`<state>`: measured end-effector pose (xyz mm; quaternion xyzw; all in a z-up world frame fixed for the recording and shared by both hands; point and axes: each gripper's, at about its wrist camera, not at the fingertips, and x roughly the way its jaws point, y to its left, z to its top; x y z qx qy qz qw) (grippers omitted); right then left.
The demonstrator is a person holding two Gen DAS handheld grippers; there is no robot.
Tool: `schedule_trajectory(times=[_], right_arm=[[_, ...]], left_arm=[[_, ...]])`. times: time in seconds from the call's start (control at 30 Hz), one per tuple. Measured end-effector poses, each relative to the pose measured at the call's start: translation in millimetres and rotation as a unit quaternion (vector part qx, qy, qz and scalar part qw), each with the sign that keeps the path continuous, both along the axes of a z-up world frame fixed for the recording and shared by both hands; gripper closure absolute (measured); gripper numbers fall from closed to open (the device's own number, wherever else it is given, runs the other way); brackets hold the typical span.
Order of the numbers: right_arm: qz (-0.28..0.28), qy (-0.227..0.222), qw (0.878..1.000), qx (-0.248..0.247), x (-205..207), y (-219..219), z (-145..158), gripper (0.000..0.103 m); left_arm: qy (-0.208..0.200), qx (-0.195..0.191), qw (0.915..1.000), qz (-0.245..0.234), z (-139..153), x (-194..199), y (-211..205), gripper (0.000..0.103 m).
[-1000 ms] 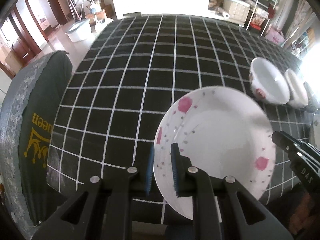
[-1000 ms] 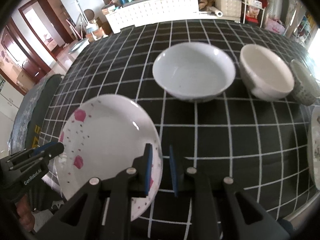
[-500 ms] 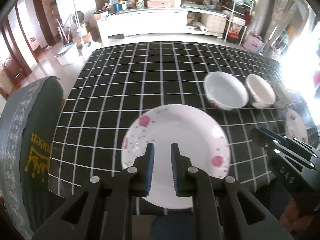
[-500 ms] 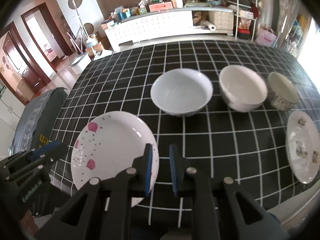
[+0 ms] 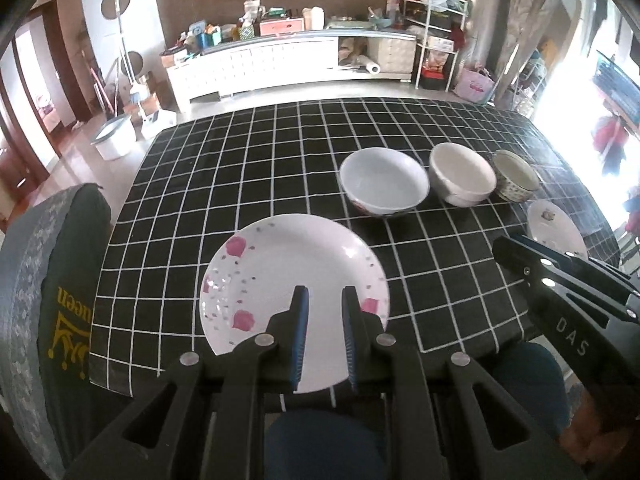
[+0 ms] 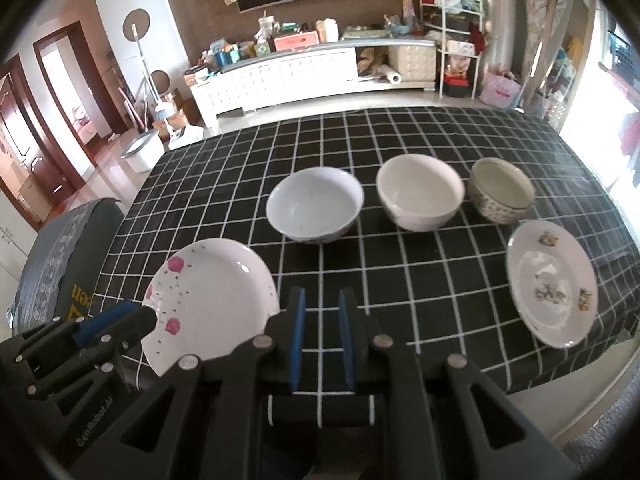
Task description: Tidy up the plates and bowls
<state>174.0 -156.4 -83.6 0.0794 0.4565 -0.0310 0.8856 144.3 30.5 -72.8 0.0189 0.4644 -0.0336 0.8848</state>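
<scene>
On the table (image 6: 400, 288), landmark taken as the widest bowl (image 6: 315, 205). Right of it, just beside, a second bowl (image 6: 420, 192); further right in the same row, a smaller bowl (image 6: 502, 190), almost touching the second. Before the widest bowl and to its left, at the near table edge, a spotted plate (image 6: 212, 296). Well right of that bowl and nearer, before the smaller bowl, another plate (image 6: 552, 284) at the table's right edge. Left of the table, beside the spotted plate, a chair back (image 5: 52, 288). Behind the widest bowl, beyond the table, a long cabinet (image 6: 288, 76).

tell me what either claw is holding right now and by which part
Nothing is held: the left claw and the right claw are both open, above the table, near the pink-flowered plate.
</scene>
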Motion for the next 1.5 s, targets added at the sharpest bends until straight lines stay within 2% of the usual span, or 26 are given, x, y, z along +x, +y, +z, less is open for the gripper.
schedule_trajectory(times=[0.13, 0.27, 0.33, 0.6, 0.67, 0.73, 0.9, 1.0, 1.3, 1.5], right_arm=[[-0.011, -0.007, 1.0, -0.007, -13, -8, 7, 0.082], [-0.022, -0.009, 1.0, -0.011, -28, -16, 8, 0.082], [-0.027, -0.007, 1.0, -0.013, -33, -18, 8, 0.082], [-0.058, -0.004, 0.998, -0.019, -48, -42, 10, 0.082], [-0.064, -0.001, 0.998, -0.016, -50, -48, 8, 0.081], [-0.071, 0.002, 0.997, -0.018, -52, -52, 7, 0.078], [-0.081, -0.001, 0.996, -0.027, -57, -63, 6, 0.06], [-0.088, -0.001, 0.996, -0.025, -59, -72, 5, 0.052], [-0.11, 0.014, 0.994, -0.023, -61, -110, -2, 0.049], [-0.132, 0.025, 0.991, -0.022, -61, -147, -5, 0.049]], left_arm=[[-0.012, -0.017, 0.9997, -0.011, 8, -13, -12, 0.075], [-0.015, -0.02, 0.9995, -0.022, 11, -22, -23, 0.074], [-0.014, -0.021, 0.9994, -0.024, 12, -24, -29, 0.071], [-0.012, -0.022, 0.9991, -0.034, 11, -29, -51, 0.067], [-0.014, -0.013, 0.9992, -0.034, 10, -31, -58, 0.063], [-0.011, -0.01, 0.9992, -0.038, 8, -31, -64, 0.062], [-0.001, -0.007, 0.9993, -0.036, 4, -26, -73, 0.061], [0.004, -0.004, 0.9992, -0.04, 1, -23, -81, 0.061], [0.02, -0.026, 0.9979, -0.056, -6, -7, -113, 0.06], [0.036, -0.032, 0.996, -0.076, -13, 11, -148, 0.06]])
